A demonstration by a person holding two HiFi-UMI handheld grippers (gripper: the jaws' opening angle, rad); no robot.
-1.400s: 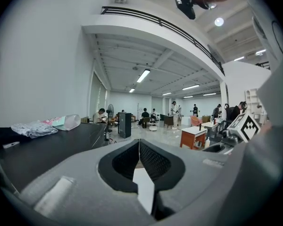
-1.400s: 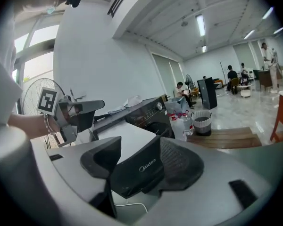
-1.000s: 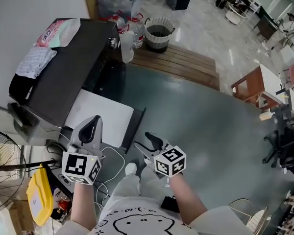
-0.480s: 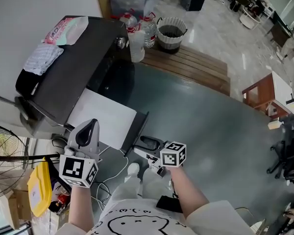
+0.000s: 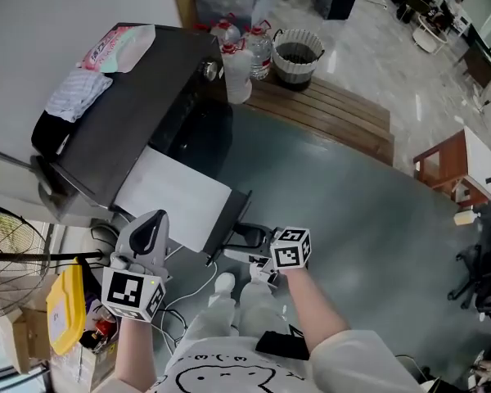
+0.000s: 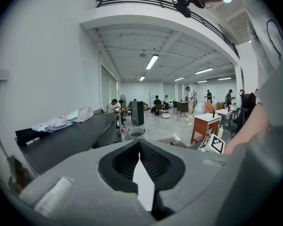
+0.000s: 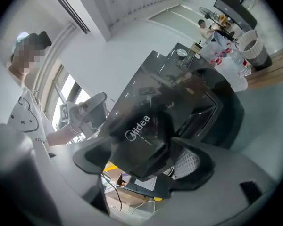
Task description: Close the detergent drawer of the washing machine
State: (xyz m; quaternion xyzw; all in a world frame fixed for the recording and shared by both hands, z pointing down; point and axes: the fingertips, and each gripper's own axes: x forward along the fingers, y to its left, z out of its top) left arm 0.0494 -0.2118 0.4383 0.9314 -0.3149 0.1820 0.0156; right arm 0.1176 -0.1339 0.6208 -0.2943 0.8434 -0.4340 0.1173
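The black washing machine (image 5: 123,105) stands at the upper left of the head view. Its detergent drawer (image 5: 176,195) is pulled out toward me, white on top, with a dark front panel (image 5: 231,219). My right gripper (image 5: 247,242) is level at that panel. In the right gripper view the dark Midea-marked drawer front (image 7: 141,131) lies between the jaws of the right gripper (image 7: 141,161), which are opening wide. My left gripper (image 5: 147,232) hangs left of the drawer, apart from it. In its own view the left gripper (image 6: 139,166) is shut on nothing.
Folded cloth (image 5: 78,92) and a packet (image 5: 119,46) lie on the machine's top. Water bottles (image 5: 244,51) and a dark basket (image 5: 299,56) stand by a wooden platform (image 5: 327,109). A fan (image 5: 12,260), a yellow container (image 5: 65,305) and cables (image 5: 192,273) crowd the floor at the lower left.
My right gripper has dropped and rolled toward the drawer's front panel, and its jaws have spread wider. The left gripper has stayed about where it was.
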